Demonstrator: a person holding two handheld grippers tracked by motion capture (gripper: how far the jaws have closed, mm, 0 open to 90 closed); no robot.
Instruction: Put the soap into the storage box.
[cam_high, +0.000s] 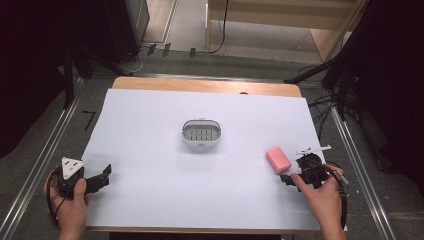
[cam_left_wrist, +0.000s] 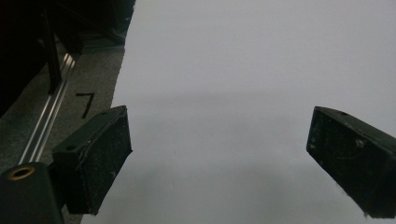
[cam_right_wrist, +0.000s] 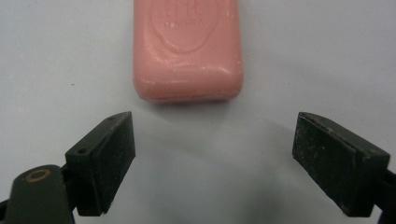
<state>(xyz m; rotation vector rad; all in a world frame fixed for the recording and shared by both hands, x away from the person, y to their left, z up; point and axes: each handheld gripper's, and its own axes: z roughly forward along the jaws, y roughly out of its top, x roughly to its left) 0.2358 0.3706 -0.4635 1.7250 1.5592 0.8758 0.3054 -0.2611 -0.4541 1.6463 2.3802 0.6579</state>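
A pink bar of soap lies flat on the white table cover at the right. My right gripper sits just behind it, near the front right edge, held in a hand. In the right gripper view the soap lies a short way beyond the gripper, whose jaws stand wide apart and empty. A white oval soap dish with a slotted floor rests at the table's middle. My left gripper is at the front left, open, with bare cover between its jaws.
Metal rails run along both sides of the table. Dark stands and cables crowd the right side. A black mark shows on the grey floor left of the cover.
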